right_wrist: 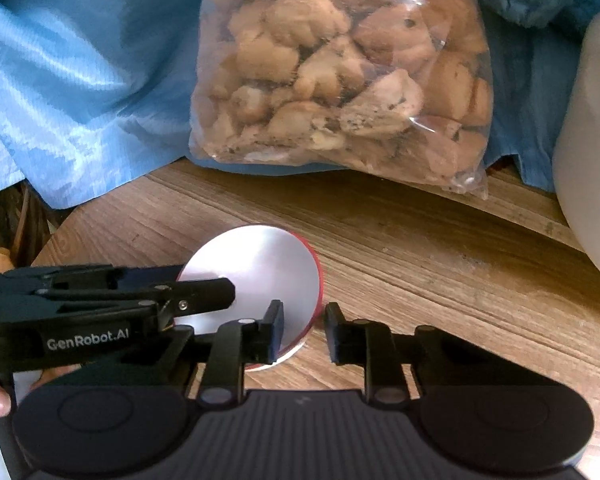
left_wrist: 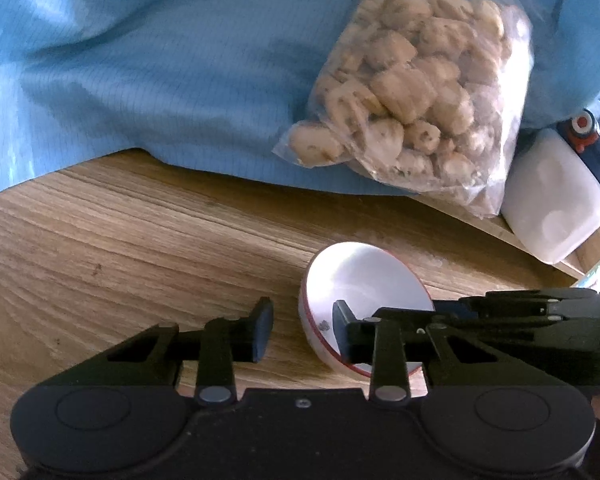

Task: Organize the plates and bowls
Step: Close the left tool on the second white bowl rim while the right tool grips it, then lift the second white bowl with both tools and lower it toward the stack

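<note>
Left gripper, nearest in the left wrist view: fingers set fairly narrow, astride the near-left wall of the bowl. Right finger inside the bowl; left finger outside, a visible gap from the outer wall. No clamping grip.

Right gripper, nearest in the right wrist view: fingers set narrow, astride the near-right rim of the same bowl. Left finger inside, right finger just beside the red edge. Cannot tell whether pressing on the wall.

Both grippers side by side at the bowl, the left one's finger reaching into it from the left.

Bowl: white with a red rim, tipped on its side, on the wooden table just beyond the fingertips.

Farther back, right of centre: clear bag of pale brown chunks, lying partly on a blue cloth draped across the far table edge.

Far right, just beside the bag: white plastic container.
</note>
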`<state>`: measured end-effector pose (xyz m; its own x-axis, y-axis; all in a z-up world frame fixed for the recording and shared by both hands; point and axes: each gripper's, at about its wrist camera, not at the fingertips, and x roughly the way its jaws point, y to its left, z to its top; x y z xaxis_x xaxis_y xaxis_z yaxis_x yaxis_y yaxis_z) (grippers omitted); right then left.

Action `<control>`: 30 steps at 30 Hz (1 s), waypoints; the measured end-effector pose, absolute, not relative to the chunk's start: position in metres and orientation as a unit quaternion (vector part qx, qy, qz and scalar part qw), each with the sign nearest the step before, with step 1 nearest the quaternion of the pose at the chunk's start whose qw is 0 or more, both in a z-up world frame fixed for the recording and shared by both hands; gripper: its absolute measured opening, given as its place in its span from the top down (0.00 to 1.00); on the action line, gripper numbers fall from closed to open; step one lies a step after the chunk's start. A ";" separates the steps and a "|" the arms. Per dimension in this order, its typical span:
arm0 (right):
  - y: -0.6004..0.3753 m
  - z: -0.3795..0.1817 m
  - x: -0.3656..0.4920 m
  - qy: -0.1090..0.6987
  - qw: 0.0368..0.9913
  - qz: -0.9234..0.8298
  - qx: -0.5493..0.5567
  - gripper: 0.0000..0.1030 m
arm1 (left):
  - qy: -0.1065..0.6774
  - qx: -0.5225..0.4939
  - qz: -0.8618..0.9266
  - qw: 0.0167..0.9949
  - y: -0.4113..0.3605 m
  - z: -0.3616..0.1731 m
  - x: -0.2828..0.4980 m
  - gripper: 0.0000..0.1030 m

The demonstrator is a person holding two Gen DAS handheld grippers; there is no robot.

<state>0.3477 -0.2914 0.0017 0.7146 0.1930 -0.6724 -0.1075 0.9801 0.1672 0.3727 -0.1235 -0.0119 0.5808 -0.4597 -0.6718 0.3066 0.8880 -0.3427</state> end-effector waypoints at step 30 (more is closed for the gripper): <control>-0.304 0.029 0.281 0.322 0.940 0.069 0.092 0.87 | 0.349 -0.099 -0.253 0.897 -0.139 0.024 0.322 0.91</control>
<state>0.2806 -0.3042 0.0293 0.7835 0.1886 -0.5921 -0.0702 0.9736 0.2172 0.3216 -0.1392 0.0236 0.6277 -0.5229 -0.5767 0.3850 0.8524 -0.3539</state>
